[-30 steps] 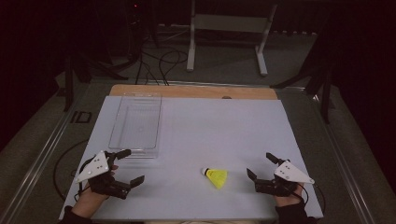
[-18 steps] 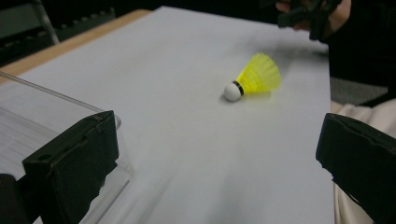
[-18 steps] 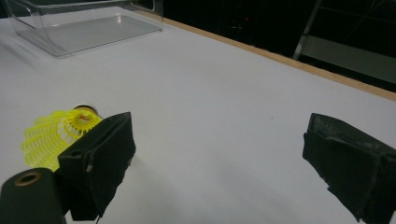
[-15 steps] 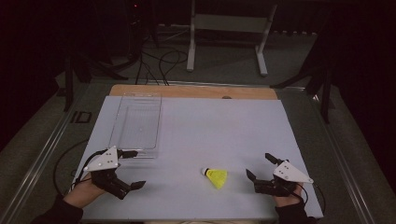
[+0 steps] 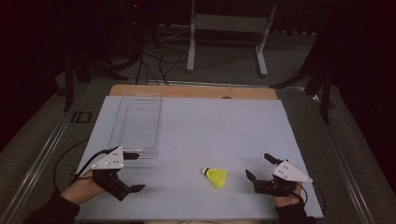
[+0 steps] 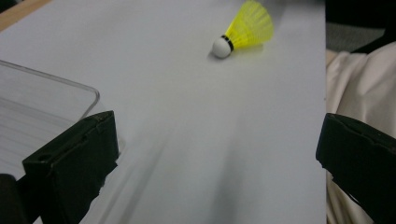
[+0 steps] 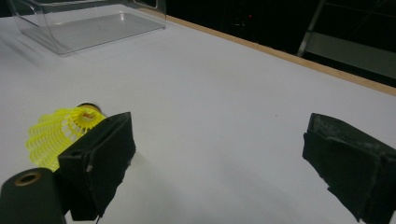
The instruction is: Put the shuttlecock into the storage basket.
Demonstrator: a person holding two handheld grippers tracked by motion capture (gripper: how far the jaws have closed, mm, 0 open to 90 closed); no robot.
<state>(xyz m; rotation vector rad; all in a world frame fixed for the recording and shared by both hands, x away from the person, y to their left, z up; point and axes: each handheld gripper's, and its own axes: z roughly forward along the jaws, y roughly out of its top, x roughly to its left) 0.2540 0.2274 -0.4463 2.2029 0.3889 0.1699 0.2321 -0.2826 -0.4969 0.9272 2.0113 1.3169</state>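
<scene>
High view: a yellow shuttlecock lies on its side on a white table, its white cork tip pointing toward a clear plastic tray that sits well apart from it, farther back and to the left. The right gripper rests just beside the shuttlecock's skirt, jaws spread and empty. The left gripper sits near the tray's front edge, jaws also spread, gripping nothing.

Left gripper view: the shuttlecock lies ahead, apart from the tray corner, cork end nearest.

Right gripper view: the shuttlecock sits just outside one jaw, skirt toward the camera; the tray stands far behind it.

It looks very light and likely to roll or skid. The mesh skirt seems springy and crushable, so the firm cork tip is probably the safest hold.
</scene>
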